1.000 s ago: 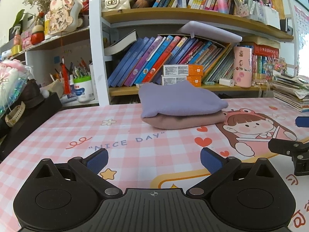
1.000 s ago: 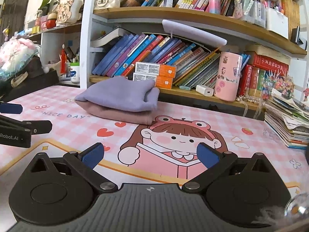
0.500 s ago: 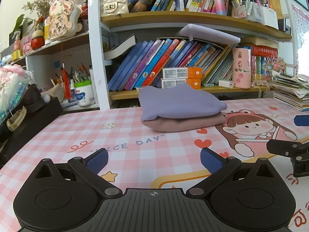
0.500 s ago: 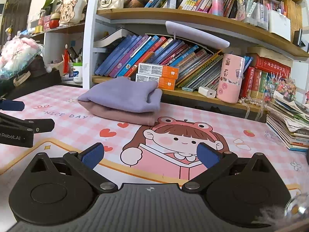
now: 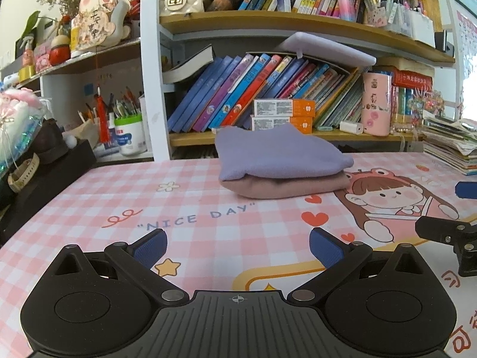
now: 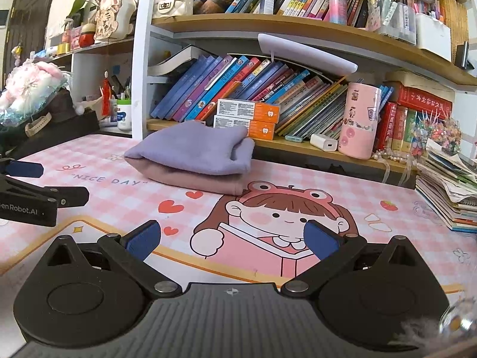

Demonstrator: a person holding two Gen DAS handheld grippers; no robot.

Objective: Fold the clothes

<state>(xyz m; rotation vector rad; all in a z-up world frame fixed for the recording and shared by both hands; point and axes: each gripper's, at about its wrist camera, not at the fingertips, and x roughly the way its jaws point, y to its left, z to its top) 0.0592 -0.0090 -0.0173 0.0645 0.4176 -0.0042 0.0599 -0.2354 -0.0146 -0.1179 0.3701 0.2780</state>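
Two folded clothes sit stacked on the counter [image 5: 89, 197], which is covered by a pink checked mat with a cartoon girl and the words "NICE DAY". The purple cloth [image 5: 277, 155] lies on top of the pink cloth [image 5: 286, 187], and both are folded flat. In the left wrist view the stack is in the middle of the frame, just in front of the bookshelf [image 5: 298, 22]; in the right wrist view it sits left of centre, with the purple cloth [image 6: 193, 152] covering most of the pink cloth [image 6: 190, 179].

The left gripper [image 5: 237, 243] fills the bottom of its own view, its blue-padded fingers [image 5: 149, 246] spread wide with nothing between them. It hangs low over the mat, well apart from the stack. The right gripper [image 6: 232, 237] is likewise wide open and empty, its fingers [image 6: 143, 238] framing the cartoon girl.

Each gripper shows in the other's view: the right gripper [image 5: 459, 238] at the right edge, the left gripper [image 6: 29, 191] at the left edge.

A pink cup [image 6: 359, 119] stands on the lower shelf, and a pile of papers [image 6: 447, 188] lies at the right of the counter.
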